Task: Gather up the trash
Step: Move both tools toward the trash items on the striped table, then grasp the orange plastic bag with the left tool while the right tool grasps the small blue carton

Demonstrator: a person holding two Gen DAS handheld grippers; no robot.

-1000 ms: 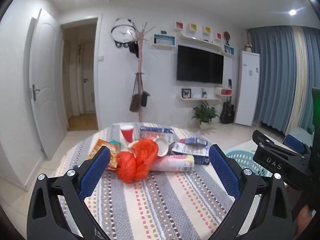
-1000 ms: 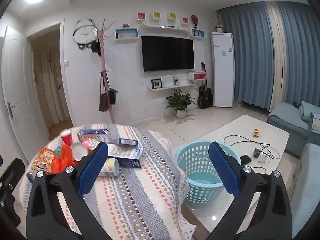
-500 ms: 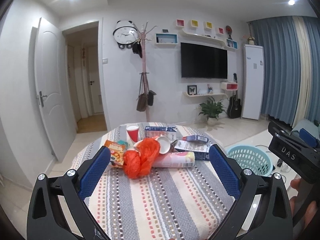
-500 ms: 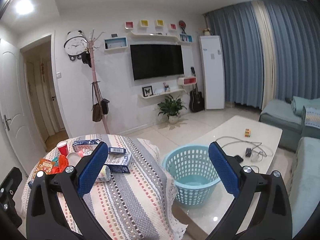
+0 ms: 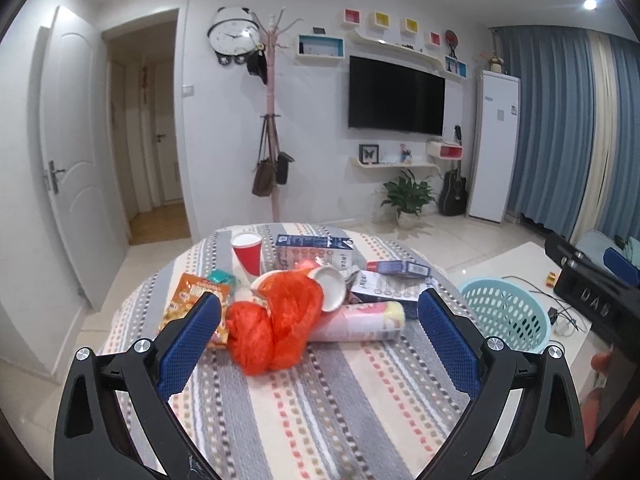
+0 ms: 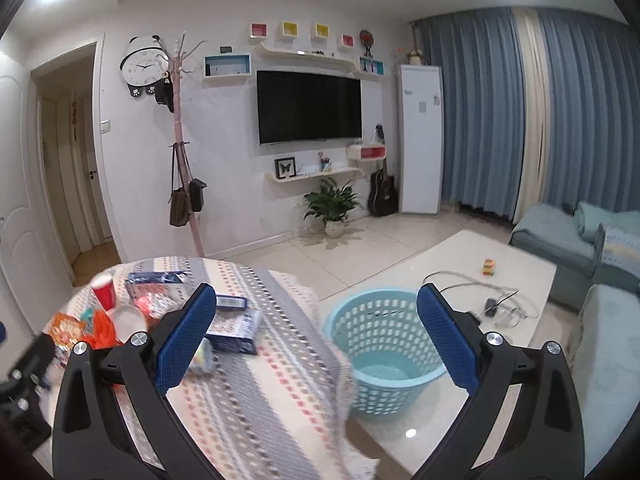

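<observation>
Trash lies on a round table with a striped cloth point(image 5: 320, 400): an orange plastic bag point(image 5: 276, 330), a pink tube can point(image 5: 360, 322), a red cup point(image 5: 248, 254), an orange snack packet point(image 5: 192, 300), a white bowl point(image 5: 330, 288) and blue-white cartons point(image 5: 316, 248). A light blue basket point(image 6: 384, 348) stands on the floor right of the table; it also shows in the left wrist view point(image 5: 506, 314). My left gripper point(image 5: 316, 344) is open, empty, above the table in front of the bag. My right gripper point(image 6: 316, 340) is open, empty, over the table's right edge.
A white low table point(image 6: 460, 264) with cables and a small toy stands behind the basket. A blue-grey sofa point(image 6: 580, 240) is at the right. A coat stand point(image 5: 272, 120), a wall TV and a potted plant point(image 6: 334, 204) are at the far wall.
Both grippers have drawn back and shifted; the trash pile now sits a little farther from the left gripper. Both stay open and empty.
</observation>
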